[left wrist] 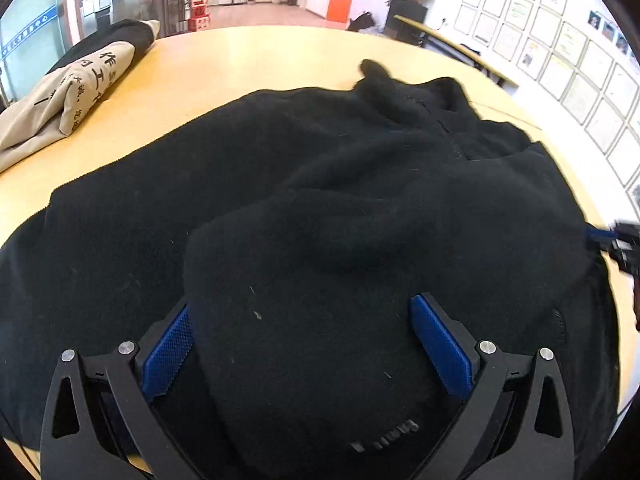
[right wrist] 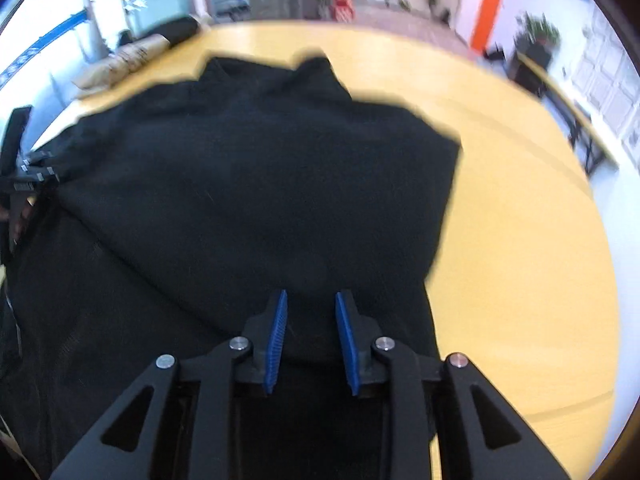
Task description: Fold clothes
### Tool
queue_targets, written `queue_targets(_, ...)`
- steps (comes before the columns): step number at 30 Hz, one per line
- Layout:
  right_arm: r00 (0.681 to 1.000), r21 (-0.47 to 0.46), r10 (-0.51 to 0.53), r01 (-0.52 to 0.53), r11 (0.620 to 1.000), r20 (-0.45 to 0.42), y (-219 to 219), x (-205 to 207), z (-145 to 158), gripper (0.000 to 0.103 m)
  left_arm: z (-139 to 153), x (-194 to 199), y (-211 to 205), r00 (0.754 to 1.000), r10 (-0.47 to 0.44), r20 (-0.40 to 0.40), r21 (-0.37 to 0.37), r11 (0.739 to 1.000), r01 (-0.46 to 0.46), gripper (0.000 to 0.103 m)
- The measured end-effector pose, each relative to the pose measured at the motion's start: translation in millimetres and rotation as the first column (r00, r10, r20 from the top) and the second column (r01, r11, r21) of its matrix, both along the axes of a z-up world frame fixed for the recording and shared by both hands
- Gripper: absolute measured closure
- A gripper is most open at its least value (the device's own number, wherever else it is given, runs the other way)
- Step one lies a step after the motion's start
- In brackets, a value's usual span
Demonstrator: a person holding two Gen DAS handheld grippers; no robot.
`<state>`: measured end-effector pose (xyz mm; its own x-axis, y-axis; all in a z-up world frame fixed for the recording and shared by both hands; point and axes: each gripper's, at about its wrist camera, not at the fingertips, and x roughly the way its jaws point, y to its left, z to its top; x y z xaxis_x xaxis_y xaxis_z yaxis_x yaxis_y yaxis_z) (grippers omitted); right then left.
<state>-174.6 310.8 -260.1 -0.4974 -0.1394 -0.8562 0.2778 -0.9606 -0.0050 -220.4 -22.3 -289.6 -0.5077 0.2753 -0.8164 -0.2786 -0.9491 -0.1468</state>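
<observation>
Your black fleece garment (left wrist: 320, 184) lies spread across the round yellow surface (left wrist: 248, 60), partly folded, its collar at the far end and its long axis running away from you. Your left tool (left wrist: 304, 344) hangs over the near hem with its jaws wide apart, gripping nothing, a raised mound of fleece between them. Your right tool (right wrist: 311, 340) sits at the garment's near right edge, jaws partly apart; the view is blurred, so it may be touching cloth, but no grip shows. Far left of the garment rests a beige folded garment (left wrist: 60, 96) with black lettering, well apart, blocking nothing.
</observation>
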Motion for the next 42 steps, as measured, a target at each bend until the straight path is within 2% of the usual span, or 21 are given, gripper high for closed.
queue_targets(2,0.999,-0.002,0.026,-0.026,1.000,-0.032,-10.7,-6.8,3.4,0.057,-3.7,5.4,4.9,1.000,-0.019,-0.023,-0.040,0.999,0.018,0.000)
queue_targets(4,1.000,0.054,0.006,-0.008,0.999,0.028,-12.0,-17.0,-16.4,0.057,-5.0,6.8,6.5,0.999,-0.025,-0.036,-0.054,0.998,0.023,0.000)
queue_targets(6,0.998,0.016,-0.033,0.032,0.999,0.052,1.4,-19.4,-33.0,0.059,-6.2,5.6,3.6,0.999,-0.021,-0.036,-0.038,0.999,0.020,0.000)
queue_targets(10,0.998,0.004,-0.066,0.065,0.998,0.026,11.7,-10.3,-33.2,0.059,-7.5,5.1,4.5,0.999,-0.029,-0.039,-0.051,0.998,0.027,0.000)
queue_targets(14,0.996,0.070,-0.078,0.075,0.995,0.049,-2.5,1.8,-24.1,0.059,4.2,8.4,-15.6,0.999,0.020,-0.040,0.015,1.000,-0.019,0.000)
queue_targets(15,0.996,0.087,-0.073,0.069,0.994,0.047,-9.2,2.4,-17.5,0.059,11.4,13.3,-29.3,0.997,0.053,-0.048,0.045,0.998,-0.051,0.000)
queue_targets(17,0.999,0.052,-0.038,0.039,0.998,-0.015,-16.4,15.2,6.9,0.058,32.7,30.0,-71.5,0.985,0.154,-0.074,0.126,0.982,-0.144,0.000)
queue_targets(19,0.998,0.006,-0.017,0.017,1.000,-0.068,-32.8,20.7,27.8,0.055,53.2,52.5,-129.6,0.947,0.308,-0.087,0.209,0.936,-0.285,0.000)
queue_targets(20,0.996,-0.022,-0.008,0.006,1.000,-0.084,-43.9,23.2,35.8,0.054,59.3,62.8,-158.8,0.920,0.384,-0.079,0.239,0.903,-0.356,0.000)
queue_targets(21,0.996,-0.033,-0.003,0.000,0.999,-0.090,-52.9,24.6,38.7,0.054,62.8,73.9,-192.7,0.882,0.467,-0.060,0.268,0.859,-0.437,0.000)
queue_targets(24,0.996,-0.076,0.014,-0.021,0.997,-0.085,-80.2,27.4,39.0,0.054,59.7,107.7,-298.9,0.720,0.694,0.022,0.323,0.677,-0.662,0.000)
queue_targets(26,0.997,-0.098,0.036,-0.043,0.994,-0.069,-102.6,27.4,34.2,0.054,47.9,130.1,-367.6,0.576,0.813,0.087,0.327,0.523,-0.787,0.000)
queue_targets(28,0.996,-0.115,0.062,-0.069,0.991,-0.057,-125.2,28.6,29.5,0.054,32.7,144.3,-417.1,0.461,0.872,0.167,0.354,0.383,-0.853,0.000)
queue_targets(29,0.996,-0.120,0.077,-0.083,0.989,-0.053,-136.7,29.4,27.0,0.054,23.8,147.5,-436.5,0.422,0.883,0.207,0.364,0.331,-0.871,0.000)
queue_targets(31,0.995,-0.132,0.094,-0.099,0.986,-0.044,-162.8,21.5,18.1,0.054,6.8,149.3,-463.9,0.376,0.888,0.266,0.372,0.266,-0.889,0.000)
queue_targets(33,0.994,-0.140,0.108,-0.112,0.984,-0.033,-177.4,20.3,12.9,0.054,-8.0,148.4,-479.1,0.343,0.888,0.306,0.362,0.225,-0.905,0.001)
queue_targets(34,0.993,-0.142,0.115,-0.118,0.983,-0.028,-182.9,18.1,10.0,0.054,-9.8,145.9,-481.1,0.339,0.895,0.291,0.364,0.224,-0.904,0.000)
queue_targets(36,0.991,-0.146,0.133,-0.136,0.980,-0.025,-195.0,16.7,7.0,0.054,-11.0,136.5,-481.9,0.352,0.896,0.271,0.368,0.242,-0.898,0.000)
queue_targets(39,0.988,-0.150,0.155,-0.156,0.976,-0.022,-211.4,9.2,-0.4,0.054,-15.6,131.0,-485.7,0.362,0.893,0.267,0.388,0.244,-0.888,0.002)
queue_targets(41,0.988,-0.158,0.151,-0.153,0.976,-0.022,-214.4,9.7,-1.8,0.054,-17.6,132.6,-488.9,0.374,0.887,0.272,0.407,0.246,-0.880,0.014)
queue_targets(42,0.989,-0.162,0.149,-0.151,0.975,-0.021,-215.8,10.1,-2.5,0.054,-19.2,132.1,-490.5,0.379,0.883,0.277,0.413,0.246,-0.877,0.035)
